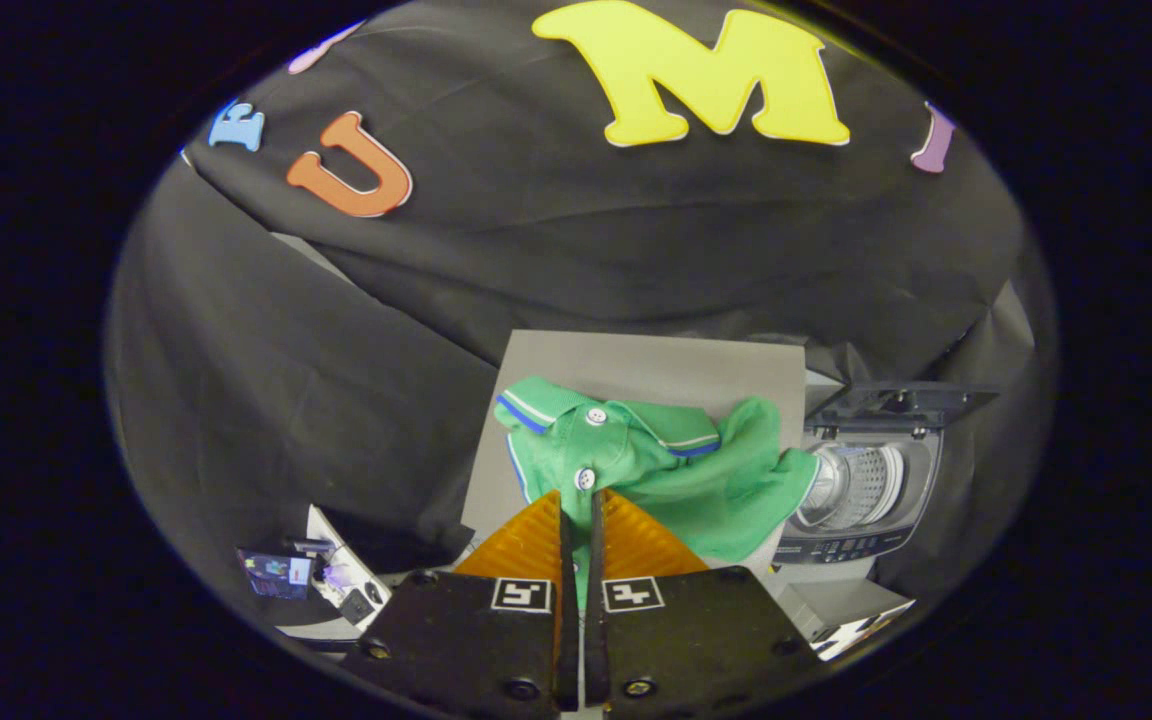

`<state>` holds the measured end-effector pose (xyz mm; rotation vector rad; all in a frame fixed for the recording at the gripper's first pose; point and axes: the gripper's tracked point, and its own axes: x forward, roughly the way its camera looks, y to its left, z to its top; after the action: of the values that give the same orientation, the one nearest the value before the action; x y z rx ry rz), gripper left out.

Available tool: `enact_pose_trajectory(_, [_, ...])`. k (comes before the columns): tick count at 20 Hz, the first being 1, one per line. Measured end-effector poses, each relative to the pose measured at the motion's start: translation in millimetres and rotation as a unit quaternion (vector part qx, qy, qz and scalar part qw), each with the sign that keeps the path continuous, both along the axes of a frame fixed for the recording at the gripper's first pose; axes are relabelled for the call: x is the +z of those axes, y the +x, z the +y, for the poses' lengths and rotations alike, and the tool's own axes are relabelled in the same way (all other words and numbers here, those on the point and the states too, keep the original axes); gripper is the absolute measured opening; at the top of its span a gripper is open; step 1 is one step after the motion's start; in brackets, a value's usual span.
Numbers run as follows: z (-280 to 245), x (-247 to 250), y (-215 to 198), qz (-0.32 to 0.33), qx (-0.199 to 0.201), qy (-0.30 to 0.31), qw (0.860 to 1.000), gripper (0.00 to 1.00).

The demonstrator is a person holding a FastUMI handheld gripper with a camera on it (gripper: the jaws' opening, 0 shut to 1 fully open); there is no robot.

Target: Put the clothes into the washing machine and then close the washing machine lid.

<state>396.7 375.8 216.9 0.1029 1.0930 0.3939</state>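
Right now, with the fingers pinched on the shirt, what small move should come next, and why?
Probably lift a little and carry the shirt toward the washer. The gripper looks shut on the shirt's placket near a button, while the cloth lies spread on the grey board. The washer beside the shirt has its lid raised and its drum open, so it can take the shirt.

A grey table (636, 365) carries a crumpled green shirt (676, 470), which lies on it just ahead of the gripper (581, 505), whose fingers stand nearly closed at the shirt's near edge. A washer (861, 490) stands beside the table, lid raised
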Motion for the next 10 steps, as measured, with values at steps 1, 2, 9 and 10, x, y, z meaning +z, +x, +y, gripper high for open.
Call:
enact_pose_trajectory(1, [2.0, 6.0, -3.2, -0.005, 0.002, 0.003, 1.000, 0.06])
enact_pose_trajectory(2, [3.3, 12.7, -4.1, -0.009, 0.005, 0.006, 1.000, 0.06])
enact_pose_trajectory(9, [1.8, 63.9, -29.0, -0.046, 0.020, 0.028, 0.998, 0.06])
enact_pose_trajectory(10, [1.6, 69.4, -30.6, -0.053, 0.020, 0.031, 0.998, 0.06])
